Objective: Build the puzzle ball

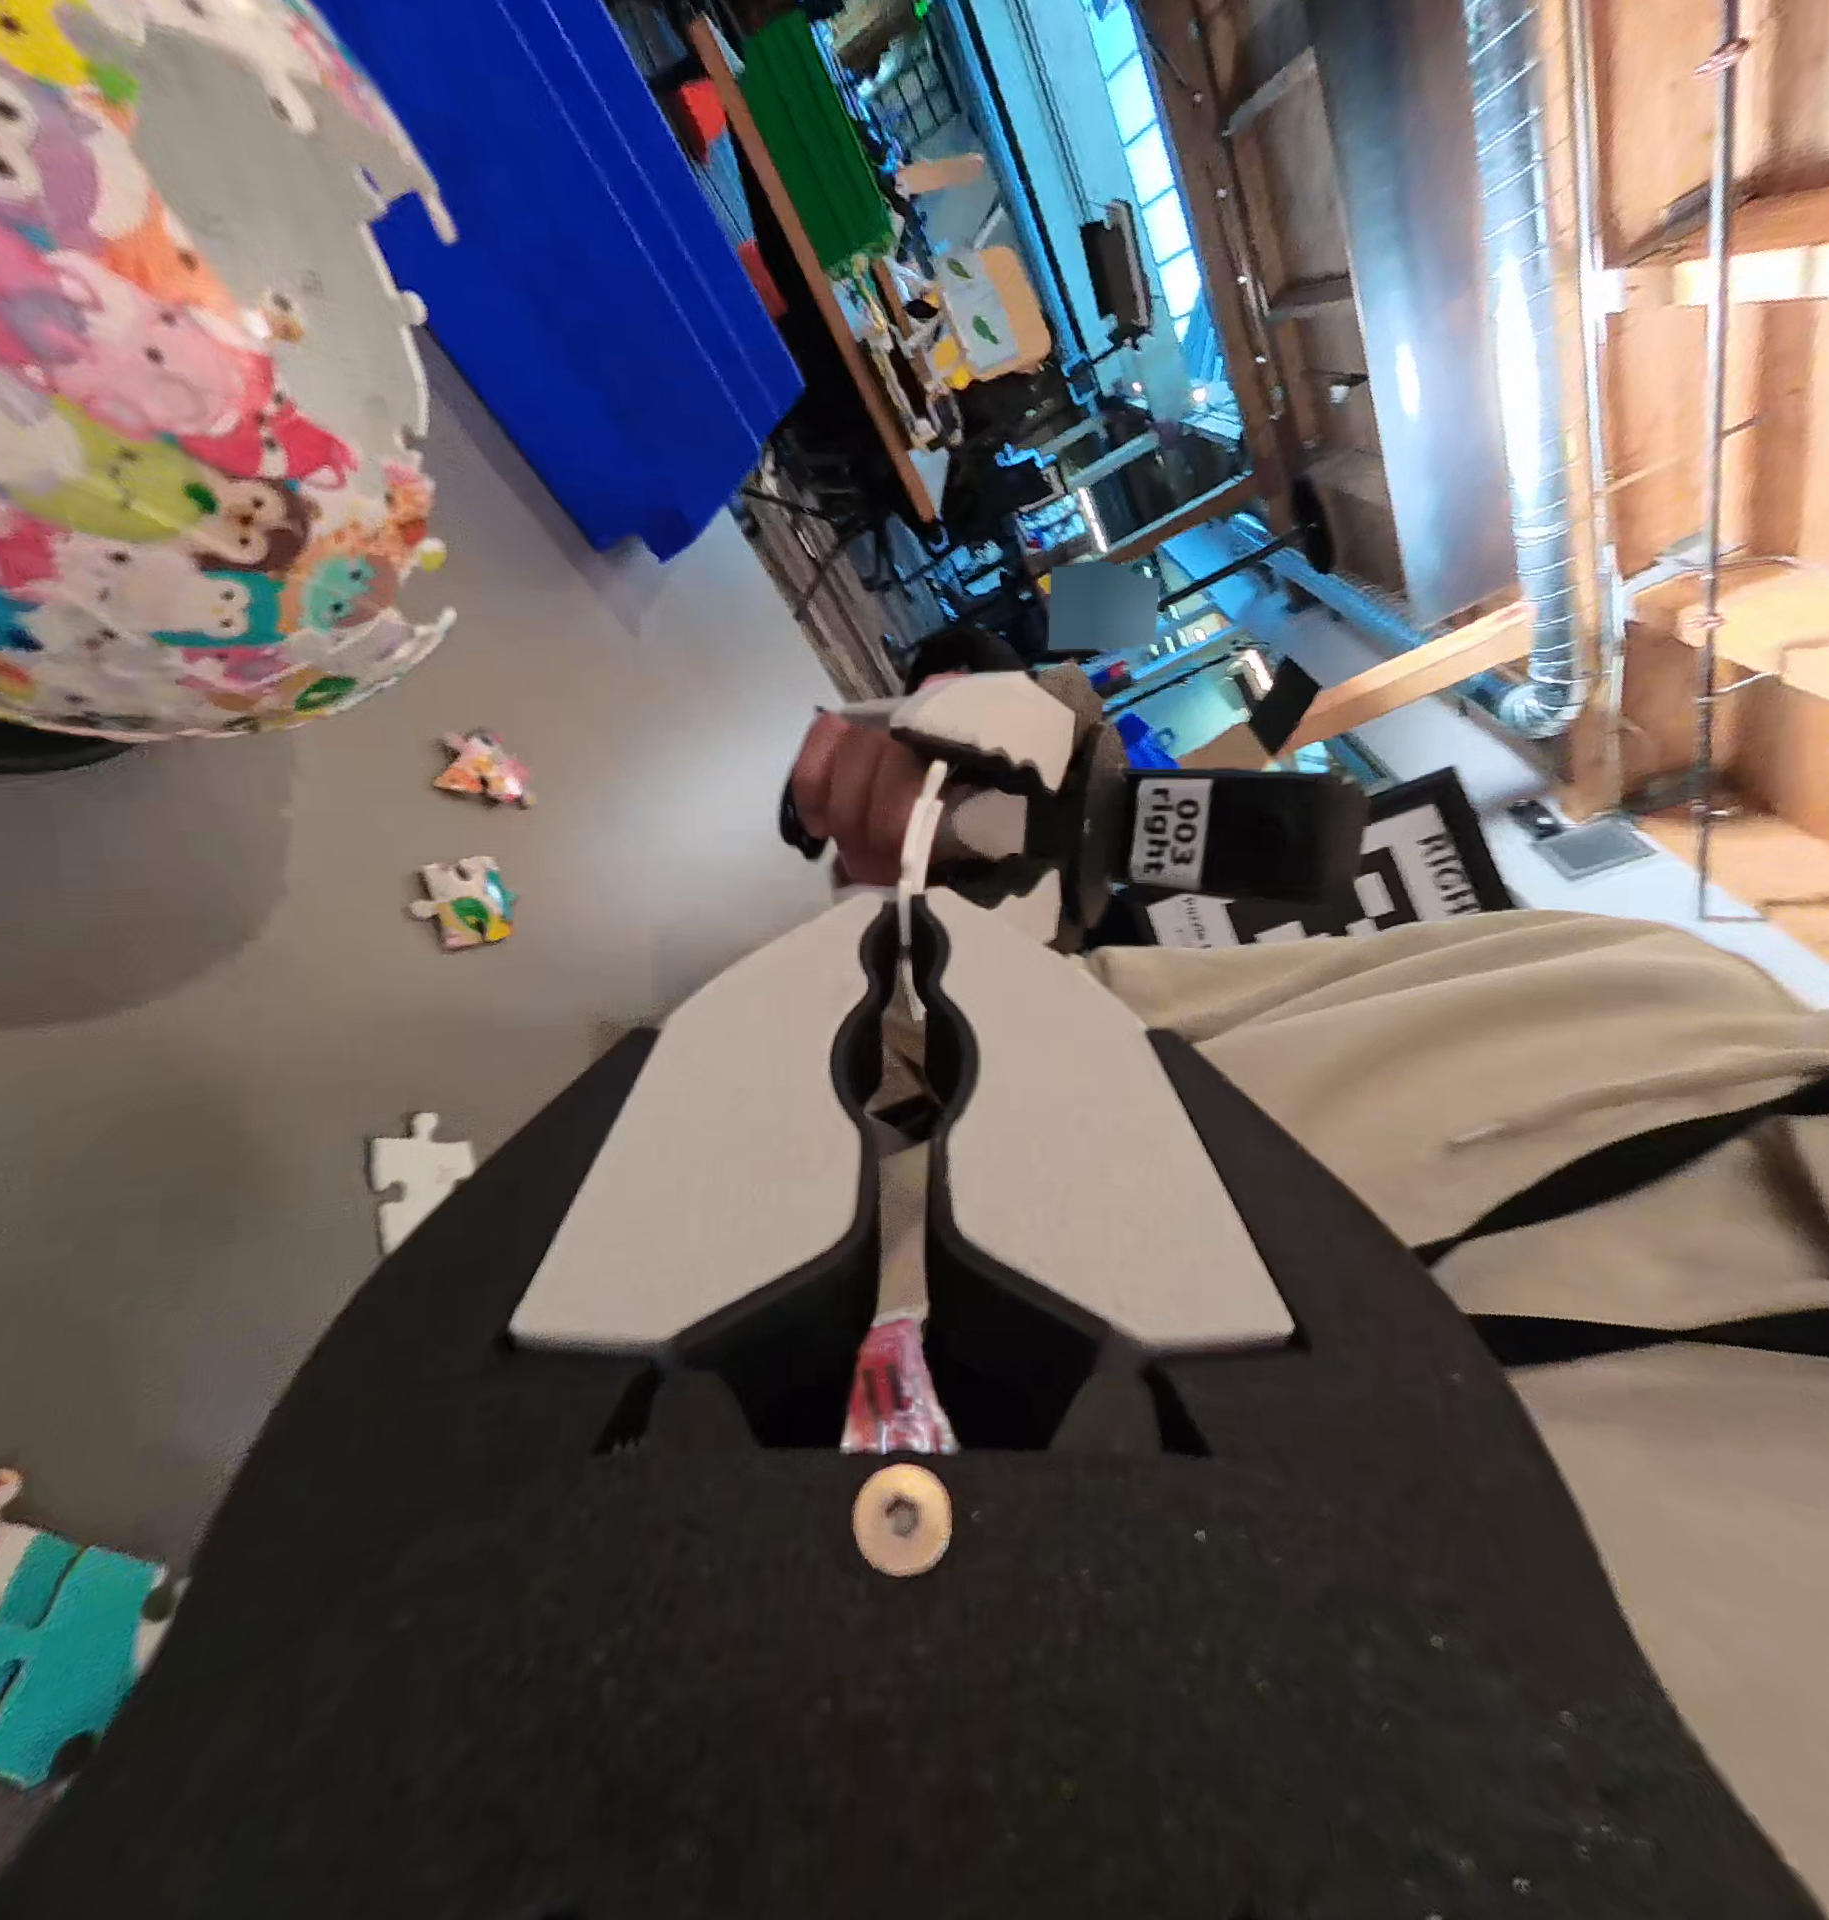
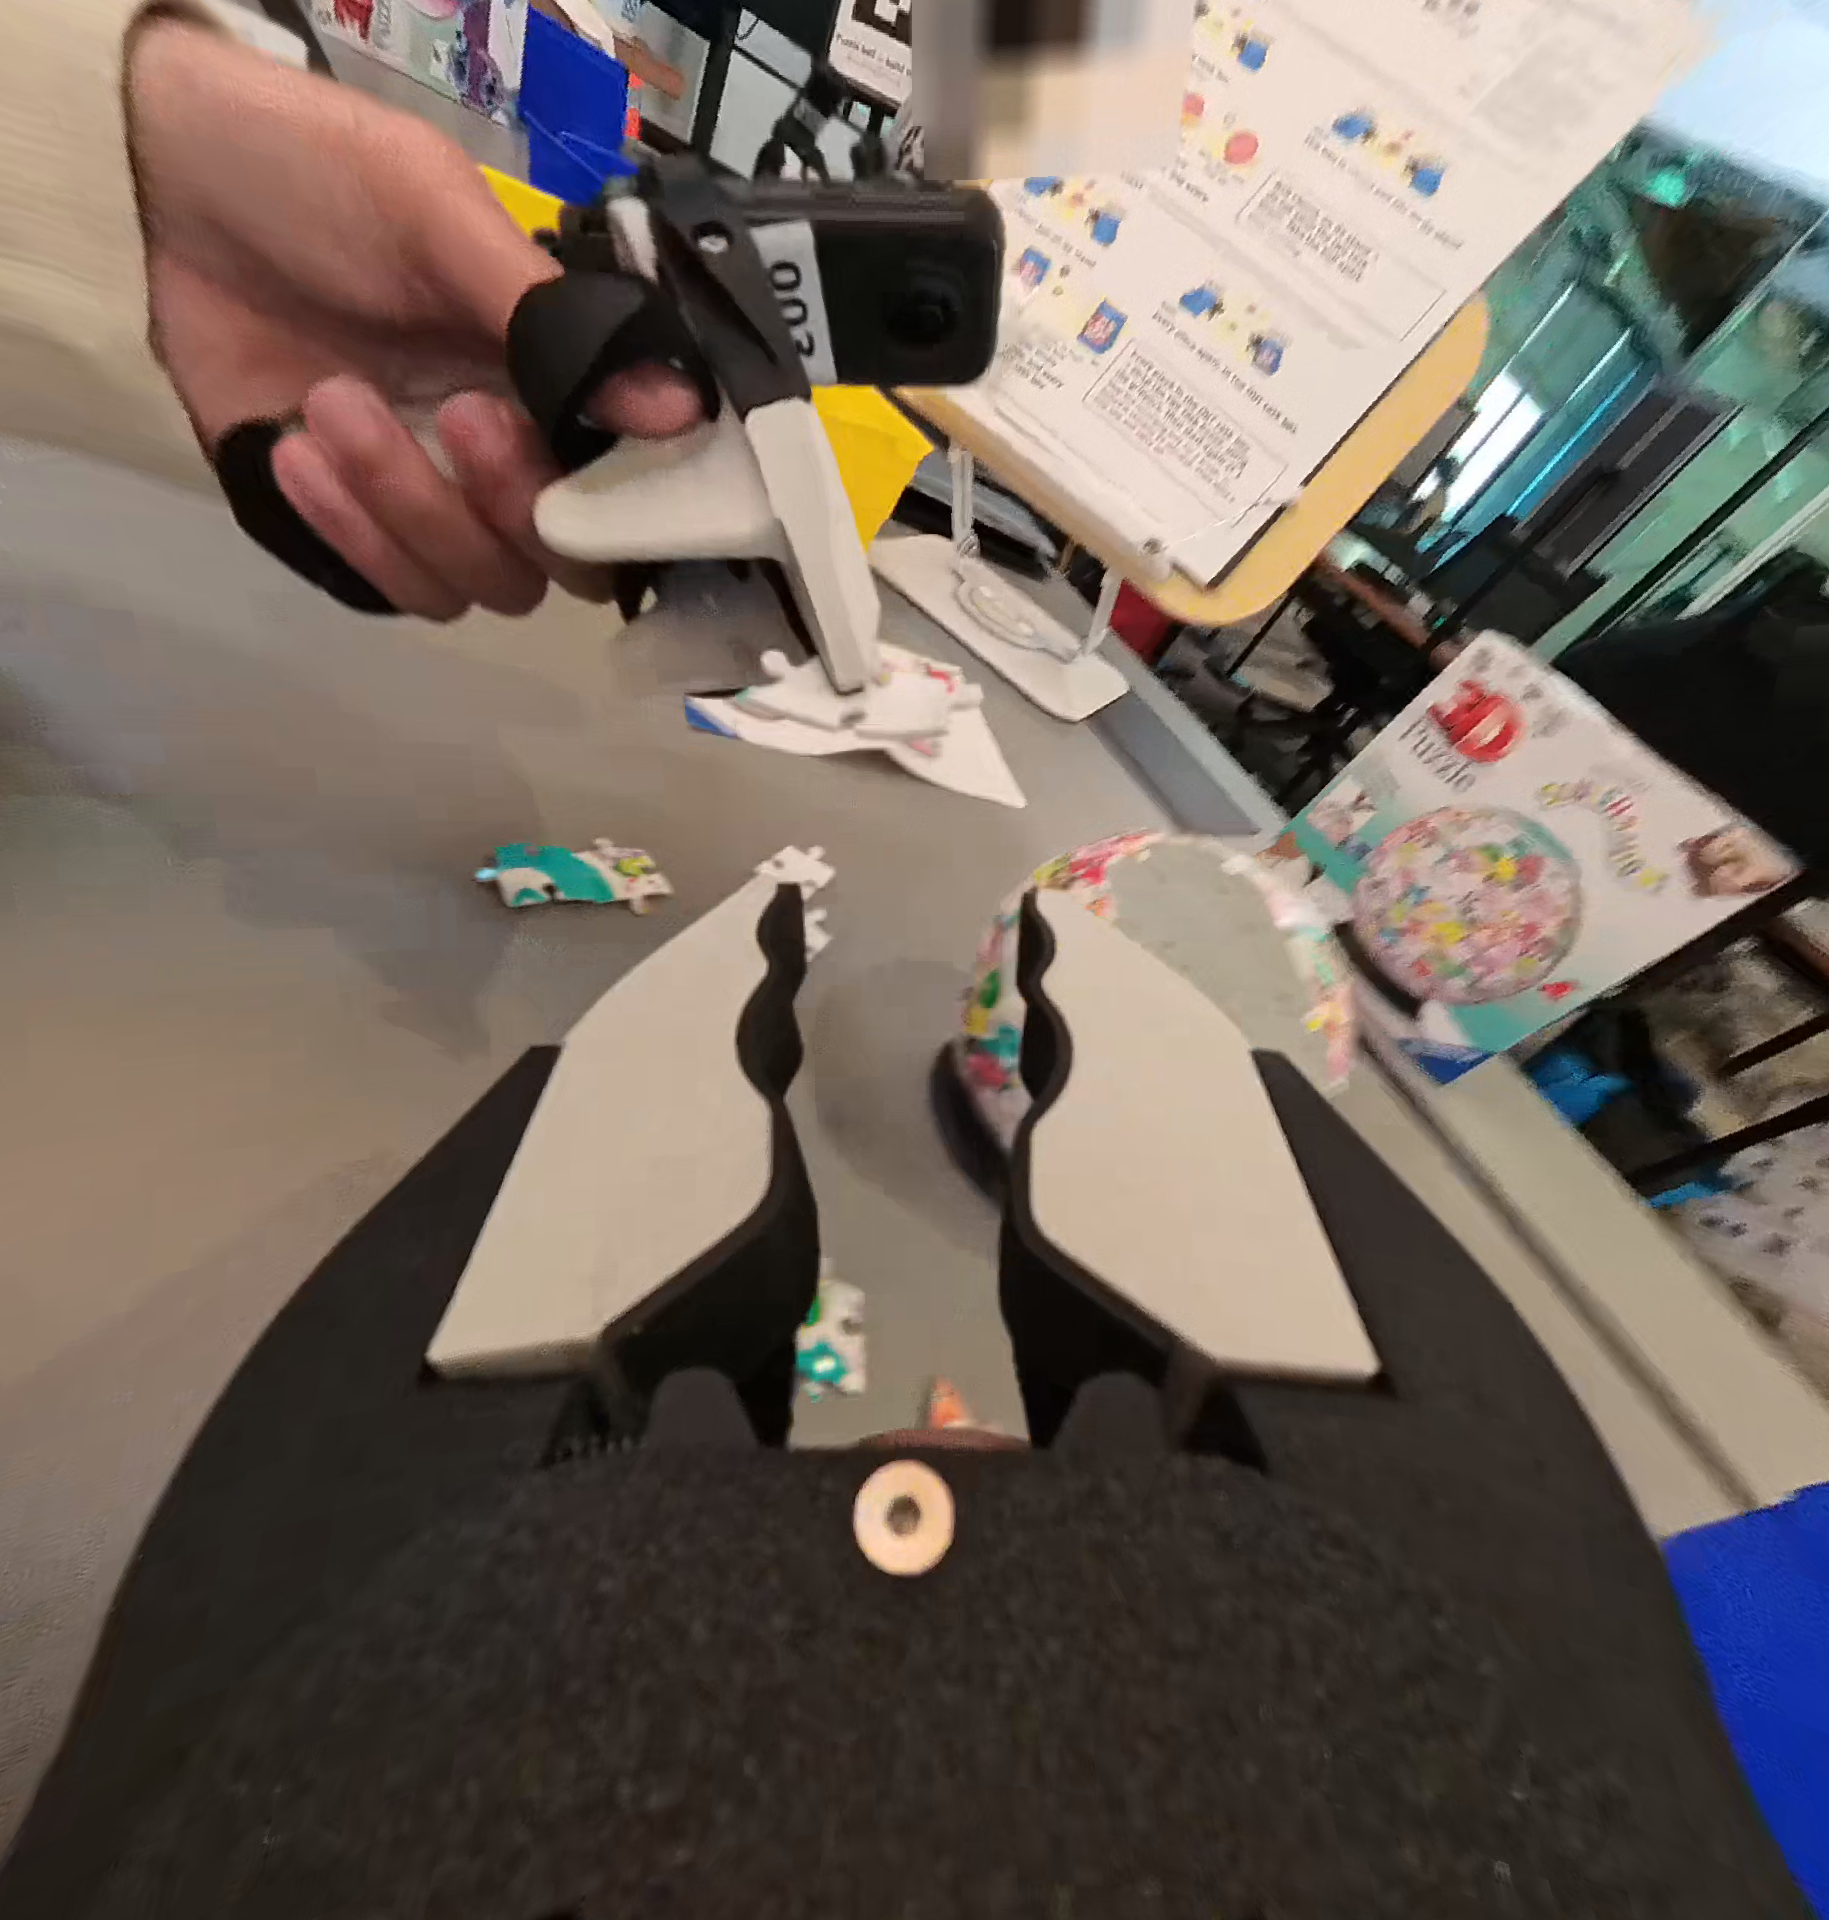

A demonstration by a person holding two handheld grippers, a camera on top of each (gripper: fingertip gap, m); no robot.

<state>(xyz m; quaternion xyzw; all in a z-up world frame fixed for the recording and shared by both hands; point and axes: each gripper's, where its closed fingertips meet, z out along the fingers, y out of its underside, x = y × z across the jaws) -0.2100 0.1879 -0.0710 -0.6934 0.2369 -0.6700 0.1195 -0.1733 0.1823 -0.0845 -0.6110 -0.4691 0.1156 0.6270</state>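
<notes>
My left gripper [image 1: 908,961] has its jaws clamped on a puzzle piece [image 1: 915,894] held edge-on. My right gripper [image 2: 915,935] hangs with jaws apart just beside the half-built puzzle ball [image 2: 1170,935] on the grey surface [image 2: 266,935], loose pieces [image 2: 574,875] nearby.

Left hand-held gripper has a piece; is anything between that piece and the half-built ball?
Nothing visible does. The left hand-held gripper is shut on a puzzle piece; between it and the puzzle ball only loose pieces lie flat on the grey table. The open right hand-held gripper is not on that line.
</notes>
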